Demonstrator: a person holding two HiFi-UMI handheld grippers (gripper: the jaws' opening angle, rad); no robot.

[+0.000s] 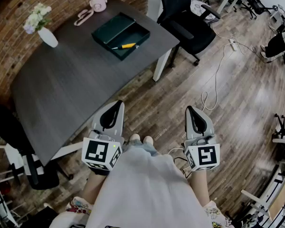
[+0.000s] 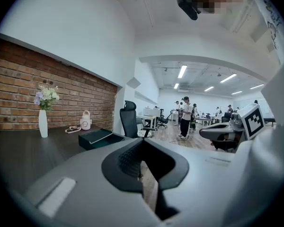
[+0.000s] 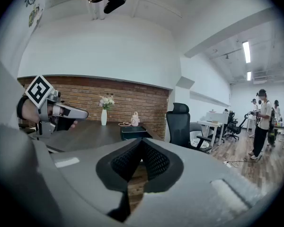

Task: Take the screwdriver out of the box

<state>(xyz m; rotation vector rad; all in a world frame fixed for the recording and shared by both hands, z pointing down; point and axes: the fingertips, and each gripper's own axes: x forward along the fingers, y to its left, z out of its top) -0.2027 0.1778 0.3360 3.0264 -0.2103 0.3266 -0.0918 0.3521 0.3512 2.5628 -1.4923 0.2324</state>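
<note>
The task is only being started: the left gripper (image 1: 117, 104) and right gripper (image 1: 190, 110) are being held pressed together, empty, well apart from the box (image 1: 109, 28). The screwdriver (image 1: 125, 46) is lying inside it, so a reach with spread jaws is likely being called for.

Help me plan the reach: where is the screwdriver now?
In the head view, the screwdriver lies inside the open dark green box near the far right corner of the table, close to the black office chair.

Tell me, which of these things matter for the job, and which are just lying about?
For the job: screwdriver, box, left tool, right tool, both shut and empty.
Lying about: flower vase, pink object, office chair.
</note>
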